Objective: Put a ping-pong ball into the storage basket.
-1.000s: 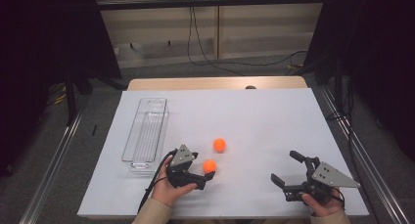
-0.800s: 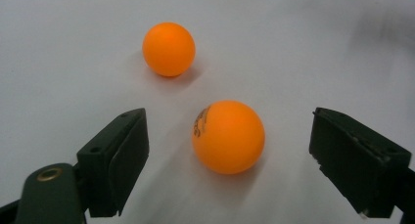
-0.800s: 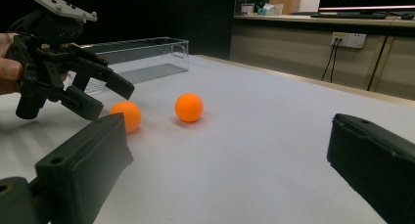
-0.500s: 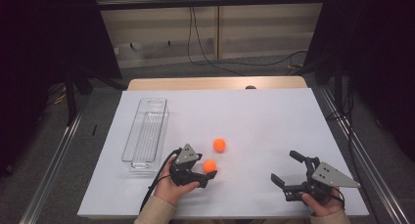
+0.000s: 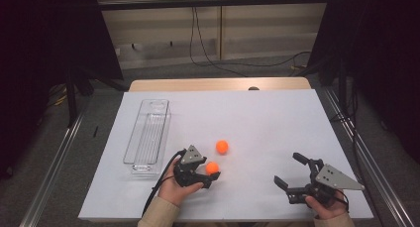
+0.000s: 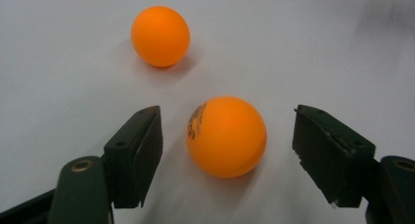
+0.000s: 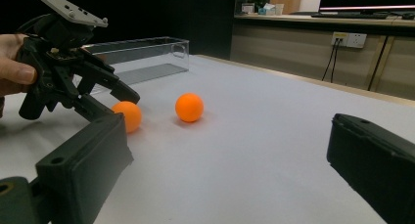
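- Clear plastic tray (image 5: 147, 136): long and narrow, ribbed floor, lies on the left part of the white table (image 5: 277, 118), long axis pointing away from the person.
- Second orange ball (image 5: 222, 146): rests on the table surface, right of the tray, apart from it.
- Cables (image 5: 208, 43): hang down the back wall.

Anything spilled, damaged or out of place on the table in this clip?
Nothing stands out. Two orange balls sit on the white table: the near ball between the left gripper's jaws, which have just been closing without touching it, the far ball beyond. The clear tray lies flat and empty.
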`<state>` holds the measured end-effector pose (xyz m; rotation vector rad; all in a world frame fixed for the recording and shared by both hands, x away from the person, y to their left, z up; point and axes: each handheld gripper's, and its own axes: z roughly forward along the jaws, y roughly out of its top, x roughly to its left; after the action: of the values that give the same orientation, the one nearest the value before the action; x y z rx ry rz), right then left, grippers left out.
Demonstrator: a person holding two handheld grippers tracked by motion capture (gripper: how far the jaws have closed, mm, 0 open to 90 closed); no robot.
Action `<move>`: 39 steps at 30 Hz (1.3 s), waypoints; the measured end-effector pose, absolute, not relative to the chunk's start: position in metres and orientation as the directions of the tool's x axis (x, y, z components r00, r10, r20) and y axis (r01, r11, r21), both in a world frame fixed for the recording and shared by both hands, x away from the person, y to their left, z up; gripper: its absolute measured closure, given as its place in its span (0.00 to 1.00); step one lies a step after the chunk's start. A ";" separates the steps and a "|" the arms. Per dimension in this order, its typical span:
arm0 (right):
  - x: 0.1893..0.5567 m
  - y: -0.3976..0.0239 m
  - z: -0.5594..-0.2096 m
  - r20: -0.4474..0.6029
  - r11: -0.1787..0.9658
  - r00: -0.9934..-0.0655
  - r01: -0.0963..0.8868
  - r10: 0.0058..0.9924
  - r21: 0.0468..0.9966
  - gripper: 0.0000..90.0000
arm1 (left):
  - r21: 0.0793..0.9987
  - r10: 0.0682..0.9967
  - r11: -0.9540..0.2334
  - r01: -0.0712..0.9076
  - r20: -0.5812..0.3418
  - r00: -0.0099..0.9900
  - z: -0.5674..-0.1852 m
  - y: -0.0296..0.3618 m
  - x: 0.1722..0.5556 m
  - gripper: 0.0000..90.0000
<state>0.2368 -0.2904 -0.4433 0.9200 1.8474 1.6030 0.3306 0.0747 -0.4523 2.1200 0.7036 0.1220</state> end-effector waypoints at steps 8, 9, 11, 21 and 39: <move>0.237 -0.290 -0.443 0.045 0.069 -0.633 0.153 0.772 0.986 0.01 | 0.754 0.532 -0.472 0.457 -0.170 0.830 -0.454 0.073 0.332 0.36; 0.237 -0.290 -0.443 0.045 0.069 -0.633 0.154 0.772 0.986 0.01 | 0.752 0.533 -0.474 0.458 -0.169 0.829 -0.454 0.073 0.332 0.37; 0.237 -0.290 -0.443 0.045 0.069 -0.634 0.154 0.772 0.986 0.01 | 0.748 0.536 -0.478 0.460 -0.166 0.828 -0.454 0.072 0.333 0.37; 0.237 -0.291 -0.443 0.045 0.069 -0.634 0.154 0.772 0.986 0.02 | 0.736 0.540 -0.491 0.465 -0.161 0.826 -0.456 0.070 0.333 0.42; 0.238 -0.290 -0.443 0.042 0.072 -0.635 0.153 0.771 0.986 0.02 | 0.726 0.540 -0.507 0.464 -0.152 0.828 -0.458 0.068 0.333 0.47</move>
<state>0.2375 -0.2905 -0.4432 0.9144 1.8506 1.6009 0.3328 0.0685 -0.4580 2.1896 0.7311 0.1181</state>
